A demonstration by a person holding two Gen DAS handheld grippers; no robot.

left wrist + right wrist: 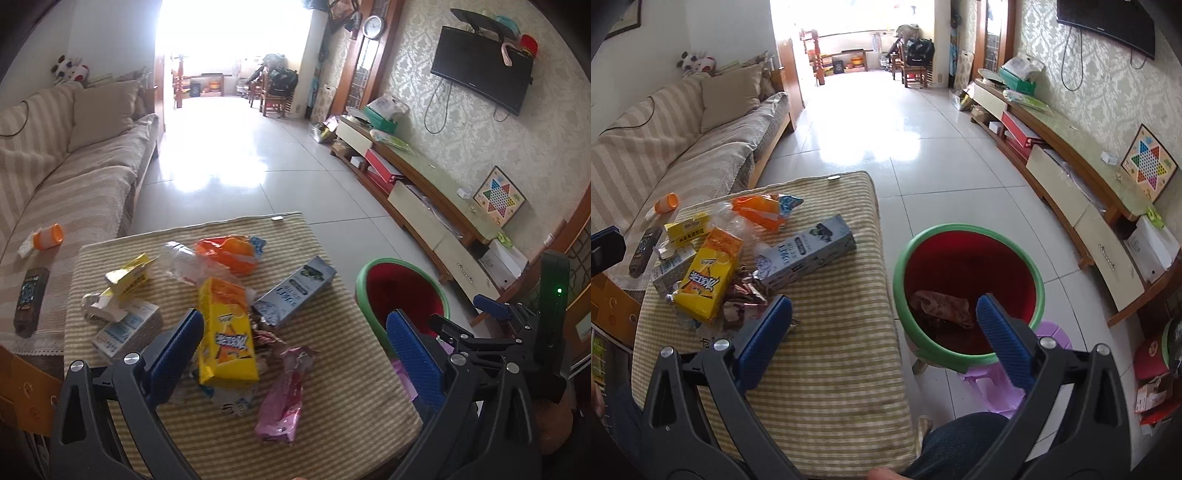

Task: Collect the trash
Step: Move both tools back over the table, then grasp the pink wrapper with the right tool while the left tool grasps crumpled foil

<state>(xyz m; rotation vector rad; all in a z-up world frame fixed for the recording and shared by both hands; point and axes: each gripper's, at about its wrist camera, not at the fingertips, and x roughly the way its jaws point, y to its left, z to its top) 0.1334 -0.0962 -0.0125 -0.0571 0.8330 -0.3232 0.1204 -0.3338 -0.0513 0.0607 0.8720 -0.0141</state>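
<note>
Above the trash pile, left hand-held gripper (295, 338) spread wide, empty

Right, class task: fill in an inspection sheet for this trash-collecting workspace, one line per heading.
Surface: striped mat covering a low table.
Job's things: yellow carton, grey box, orange wrapper, pink wrapper, clear plastic bottle lying on the mat; red bin with green rim beside the table, one crumpled wrapper inside.
Clutter: orange-capped bottle on the sofa.
Grippers: left hand-held gripper open over the pile; right hand-held gripper open, empty.
Cables: TV leads down the wall.
Surroundings: sofa, TV bench, tiled floor.
</note>
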